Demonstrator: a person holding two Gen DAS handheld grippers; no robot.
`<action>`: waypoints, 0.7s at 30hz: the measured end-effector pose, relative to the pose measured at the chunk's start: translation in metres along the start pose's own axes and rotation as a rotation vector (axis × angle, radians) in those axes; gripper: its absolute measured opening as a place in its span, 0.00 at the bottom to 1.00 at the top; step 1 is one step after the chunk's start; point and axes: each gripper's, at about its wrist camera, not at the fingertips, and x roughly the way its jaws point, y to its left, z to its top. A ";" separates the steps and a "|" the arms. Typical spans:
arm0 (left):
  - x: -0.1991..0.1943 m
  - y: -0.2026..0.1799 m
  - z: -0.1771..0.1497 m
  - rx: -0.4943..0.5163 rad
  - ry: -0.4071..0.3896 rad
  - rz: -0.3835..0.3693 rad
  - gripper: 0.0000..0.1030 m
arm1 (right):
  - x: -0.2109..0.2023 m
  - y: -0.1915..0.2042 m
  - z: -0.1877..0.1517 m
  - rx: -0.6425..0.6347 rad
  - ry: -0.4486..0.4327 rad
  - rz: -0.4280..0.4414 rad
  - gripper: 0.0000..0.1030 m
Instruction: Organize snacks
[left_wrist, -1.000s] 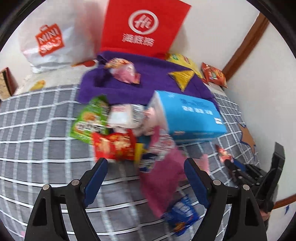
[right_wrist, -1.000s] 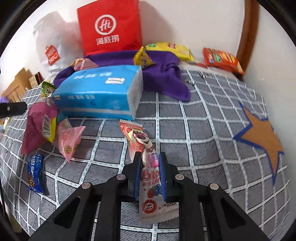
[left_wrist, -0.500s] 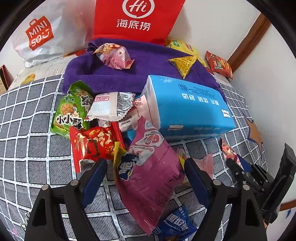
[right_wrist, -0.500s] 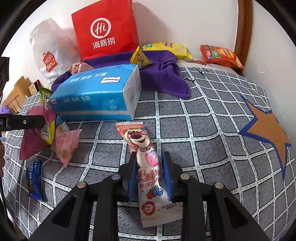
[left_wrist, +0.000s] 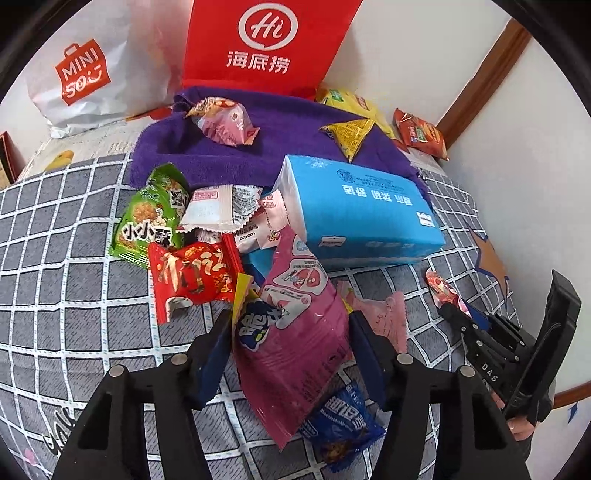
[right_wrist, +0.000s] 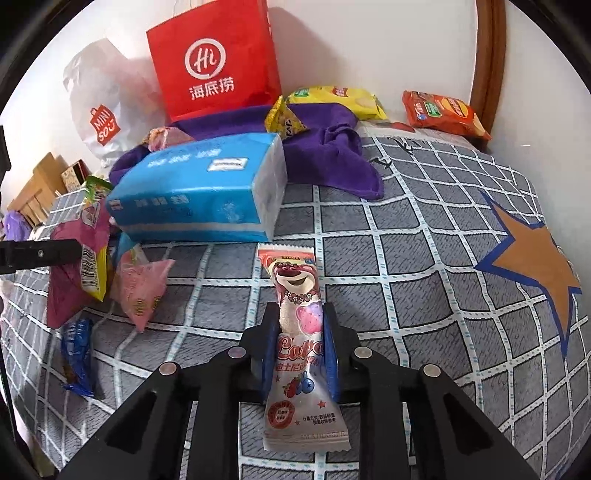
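Note:
My left gripper (left_wrist: 291, 332) is shut on a large pink snack bag (left_wrist: 295, 332), one finger on each side of it. A pile of snacks lies just beyond: a red packet (left_wrist: 192, 277), a green packet (left_wrist: 151, 221), white wrappers (left_wrist: 221, 208). A blue packet (left_wrist: 340, 424) lies under the pink bag. My right gripper (right_wrist: 299, 332) is shut on a long Lotso bear candy packet (right_wrist: 297, 332) over the grey checked bedspread (right_wrist: 406, 258). The right gripper also shows in the left wrist view (left_wrist: 461, 317).
A blue tissue pack (left_wrist: 358, 214) lies mid-bed on the edge of a purple towel (left_wrist: 288, 133). A red paper bag (left_wrist: 266, 44) and a white Miniso bag (left_wrist: 85, 70) stand by the wall. Yellow (right_wrist: 336, 101) and orange (right_wrist: 443, 110) packets lie at the back.
My left gripper has moved forward and closed its fingers onto the pink bag. My right gripper has kept hold of the Lotso packet and turned it more upright.

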 end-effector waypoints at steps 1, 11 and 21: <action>-0.002 0.000 -0.001 0.003 -0.005 0.000 0.58 | -0.003 0.001 0.001 -0.002 -0.007 0.004 0.22; -0.024 0.008 -0.002 -0.010 -0.044 -0.021 0.57 | -0.035 0.021 0.016 -0.041 -0.069 0.005 0.22; -0.047 0.008 0.014 -0.002 -0.091 -0.037 0.57 | -0.058 0.034 0.048 -0.046 -0.129 -0.003 0.22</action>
